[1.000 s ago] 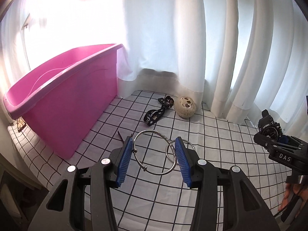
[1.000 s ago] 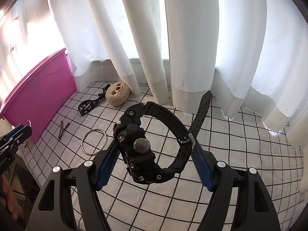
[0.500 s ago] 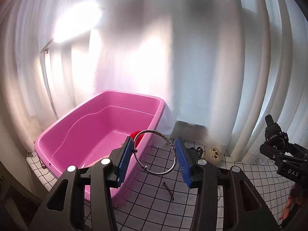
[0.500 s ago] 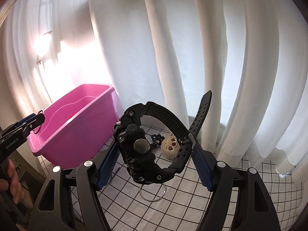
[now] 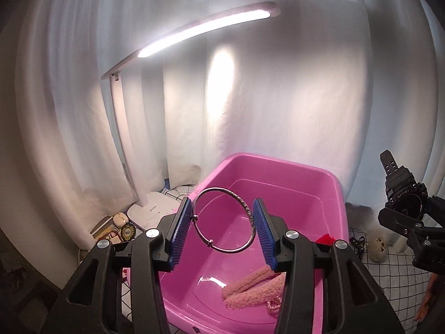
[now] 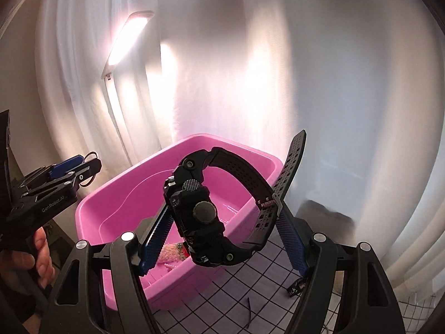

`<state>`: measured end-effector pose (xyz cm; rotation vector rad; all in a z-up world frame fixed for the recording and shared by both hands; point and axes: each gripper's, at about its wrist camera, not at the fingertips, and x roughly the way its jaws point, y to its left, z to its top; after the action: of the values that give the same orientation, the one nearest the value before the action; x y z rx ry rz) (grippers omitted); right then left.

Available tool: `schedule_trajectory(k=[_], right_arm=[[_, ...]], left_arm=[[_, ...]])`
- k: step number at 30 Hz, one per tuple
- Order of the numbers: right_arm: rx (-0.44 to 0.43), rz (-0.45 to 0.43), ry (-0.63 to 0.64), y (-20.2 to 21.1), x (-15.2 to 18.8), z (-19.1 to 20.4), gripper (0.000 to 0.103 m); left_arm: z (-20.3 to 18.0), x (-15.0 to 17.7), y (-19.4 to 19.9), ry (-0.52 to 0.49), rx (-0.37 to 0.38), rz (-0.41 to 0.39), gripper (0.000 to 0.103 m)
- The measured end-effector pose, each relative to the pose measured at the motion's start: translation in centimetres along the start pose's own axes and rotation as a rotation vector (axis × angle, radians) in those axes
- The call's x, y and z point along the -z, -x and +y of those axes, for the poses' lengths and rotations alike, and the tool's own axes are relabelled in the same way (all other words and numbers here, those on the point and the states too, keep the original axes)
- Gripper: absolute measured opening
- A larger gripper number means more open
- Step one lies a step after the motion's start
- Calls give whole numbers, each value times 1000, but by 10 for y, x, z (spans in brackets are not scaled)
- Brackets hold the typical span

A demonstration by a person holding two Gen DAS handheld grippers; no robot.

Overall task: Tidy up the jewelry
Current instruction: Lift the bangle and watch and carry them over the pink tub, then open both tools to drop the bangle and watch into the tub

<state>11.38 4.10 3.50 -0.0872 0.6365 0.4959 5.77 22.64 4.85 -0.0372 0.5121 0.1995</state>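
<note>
My left gripper [image 5: 222, 229] is shut on a thin silver bangle [image 5: 242, 201], which hangs upright between the blue pads over the open pink tub [image 5: 278, 164]. My right gripper [image 6: 222, 236] is shut on a chunky black sport watch [image 6: 200, 214], its strap looped between the pads, above the tub's [image 6: 178, 146] near right corner. In the left wrist view the watch [image 5: 403, 192] and the right gripper [image 5: 411, 228] show at the right edge. The left gripper [image 6: 72, 167] with the bangle appears at the left of the right wrist view, held by a hand [image 6: 41, 253].
A pink fuzzy item [image 5: 250, 286] and a small chain lie inside the tub. A lit desk lamp [image 5: 200, 30] stands behind it on a white base [image 5: 150, 211] among small clutter. White curtains hang behind. On the grid cloth [image 5: 389, 278] lie a cream perforated ball [image 5: 378, 247] and dark straps [image 6: 294, 286].
Both grippers rose and swung left from over the grid cloth to above the pink tub, each keeping its hold. The lamp and the tub's inside came into view.
</note>
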Motion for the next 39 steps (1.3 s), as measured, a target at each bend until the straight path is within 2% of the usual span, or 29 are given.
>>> schedule_trajectory(k=[5,11,15,19,21,22,23,27,33,36,39], right_arm=[[-18,78,55,-50,-6,32,71],[2,190,82,-99,-6,47,71],[30,248,108,-119,-2,53,71],[58,310,118,-133,4,50,71],[79,333,122,-137,5,50,71],[88,341,127,-138,5,50,71],[95,346,135,-139,5,51,72],[122,346,176,-138,7,53,72],[135,346,209,-136,7,56,72],[116,366,211,-138,7,57,72],[54,368,158,-138,4,53,72]], left_arm=[[21,11,-42,7,1,84,44],[30,21,-80,8,10,182,45],[33,28,-95,7,8,237,45],[33,27,-96,0,-2,250,47],[32,26,-97,-4,2,261,62],[32,25,-94,-2,0,252,78],[33,25,-91,1,-7,238,87],[32,25,-92,-22,-41,246,90],[37,27,-90,-5,-49,258,90],[40,27,-88,6,-47,256,90],[41,26,-85,12,-48,252,91]])
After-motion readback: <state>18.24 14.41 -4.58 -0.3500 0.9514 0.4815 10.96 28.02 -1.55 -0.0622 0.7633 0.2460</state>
